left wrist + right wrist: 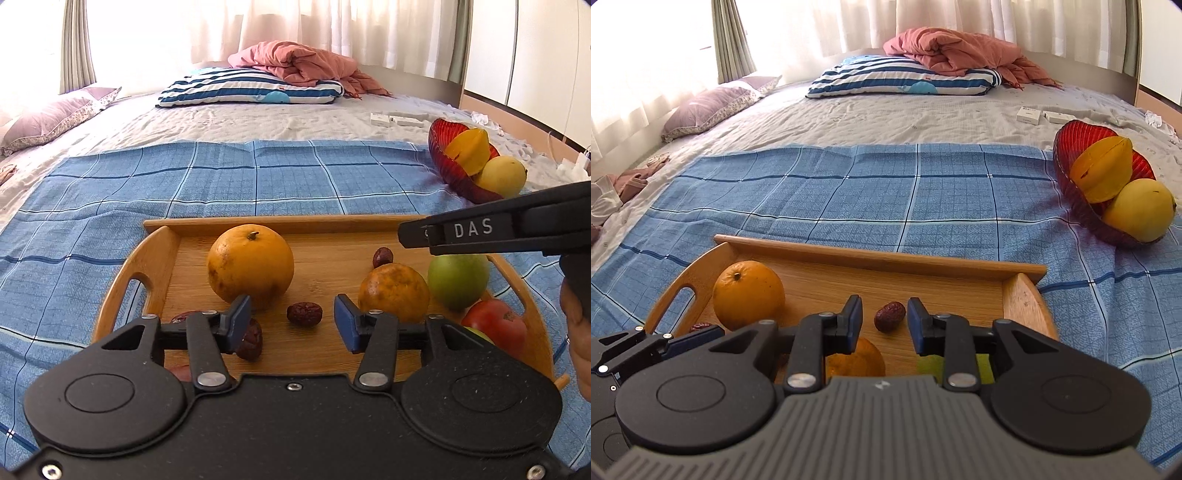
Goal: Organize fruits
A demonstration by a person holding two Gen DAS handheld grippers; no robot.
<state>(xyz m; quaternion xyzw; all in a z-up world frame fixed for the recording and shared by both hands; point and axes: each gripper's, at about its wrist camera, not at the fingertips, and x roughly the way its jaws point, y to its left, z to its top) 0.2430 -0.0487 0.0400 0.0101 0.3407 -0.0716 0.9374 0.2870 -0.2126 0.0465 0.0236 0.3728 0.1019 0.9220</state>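
A wooden tray (343,223) on a blue checked cloth holds a big orange (250,264), a smaller orange (393,291), a green apple (458,278), a red tomato (496,325) and several dried red dates. My left gripper (292,323) is open low over the tray with one date (304,313) between its fingers, untouched. My right gripper (883,325) is open above the tray, another date (889,316) seen between its fingers. It shows from the side in the left wrist view (491,230). A red glass bowl (1067,162) at the right holds a starfruit (1102,173) and a yellow fruit (1141,208).
The tray (882,256) sits on a bed. A striped pillow (905,83) with a pink blanket (960,50) lies at the back, a purple pillow (713,105) at the left. Two small white boxes (1045,116) lie behind the bowl.
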